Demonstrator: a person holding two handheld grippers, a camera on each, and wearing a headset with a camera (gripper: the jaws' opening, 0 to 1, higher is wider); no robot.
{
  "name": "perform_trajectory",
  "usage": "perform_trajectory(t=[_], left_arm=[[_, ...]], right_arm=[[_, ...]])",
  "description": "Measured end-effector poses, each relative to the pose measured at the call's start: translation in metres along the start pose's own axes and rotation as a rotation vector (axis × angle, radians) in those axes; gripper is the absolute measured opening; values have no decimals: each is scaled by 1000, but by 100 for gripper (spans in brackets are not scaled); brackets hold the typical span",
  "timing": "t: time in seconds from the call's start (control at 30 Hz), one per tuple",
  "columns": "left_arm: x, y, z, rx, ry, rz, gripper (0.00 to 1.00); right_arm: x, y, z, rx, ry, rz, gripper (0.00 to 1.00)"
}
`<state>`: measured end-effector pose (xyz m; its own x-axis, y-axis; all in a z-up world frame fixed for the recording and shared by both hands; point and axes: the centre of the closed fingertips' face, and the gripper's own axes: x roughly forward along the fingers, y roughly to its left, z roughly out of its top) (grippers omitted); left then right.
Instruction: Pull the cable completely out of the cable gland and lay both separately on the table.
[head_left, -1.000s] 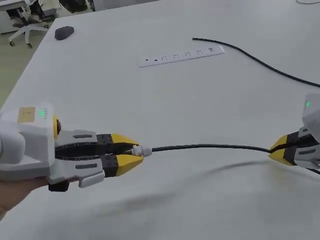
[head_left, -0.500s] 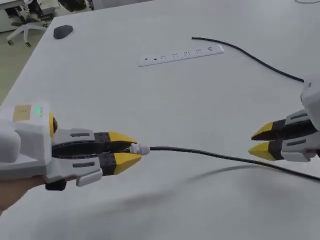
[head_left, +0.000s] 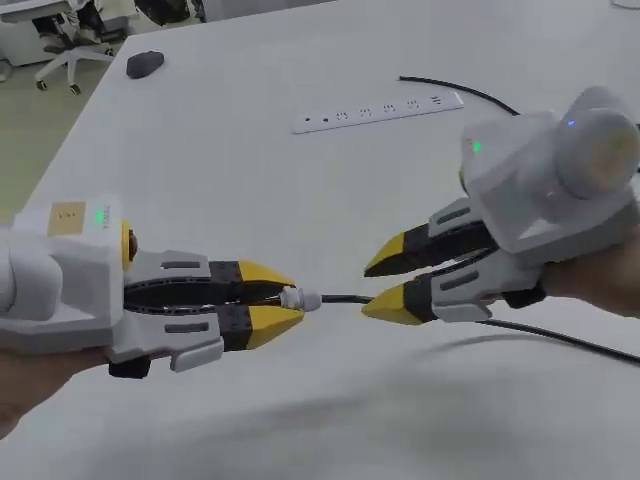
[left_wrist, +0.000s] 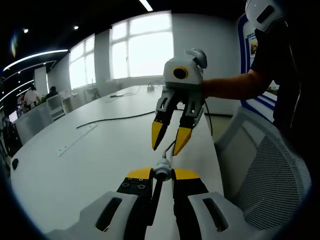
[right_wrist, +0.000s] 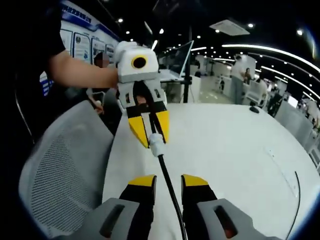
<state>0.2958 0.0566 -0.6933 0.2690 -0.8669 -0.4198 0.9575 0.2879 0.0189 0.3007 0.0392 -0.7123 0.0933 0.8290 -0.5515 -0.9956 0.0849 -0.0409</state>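
Cable (head_left: 345, 298) and gland (head_left: 300, 298) are still joined and held up over the table (head_left: 250, 180), nearest the person. The left gripper (head_left: 292, 298) has its jaws clamped on the white gland, whose nose sticks out just past the yellow tips. From that nose the black cable runs a short way to the right gripper (head_left: 367, 290), which sits just beside the gland, tip to tip with the left gripper. Its jaws stand apart, one above and one below the cable, not pinching it. Behind the right gripper the cable trails off over the table, away from the gland.

In the left gripper view the gland (left_wrist: 161, 170) sits between the closed jaws of the left gripper (left_wrist: 162, 175), with the right gripper (left_wrist: 166, 146) gaping just beyond it. In the right gripper view the cable (right_wrist: 165, 170) passes through the gap of the right gripper (right_wrist: 169, 181) up to the gland (right_wrist: 156, 142) in the left gripper (right_wrist: 151, 140).

Well beyond the gland a white power strip (head_left: 380, 108) lies flat, a black cord (head_left: 460, 90) running from its end. Farther still, near the table's far edge, rests a dark mouse (head_left: 146, 63).
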Motion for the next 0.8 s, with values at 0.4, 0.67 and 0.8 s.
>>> perform_trajectory(t=[0.4,0.67,0.8], left_arm=[[-3,-4,-2,5,7,7,15],[-11,-4,-7,12,13,34,15],[-23,-3,-11,8,8,55,15]], right_arm=[[16,8,8,-36,15,40,1],[18,10,5,-39,49,22,0],[17,13,1,-48,65,20,0]])
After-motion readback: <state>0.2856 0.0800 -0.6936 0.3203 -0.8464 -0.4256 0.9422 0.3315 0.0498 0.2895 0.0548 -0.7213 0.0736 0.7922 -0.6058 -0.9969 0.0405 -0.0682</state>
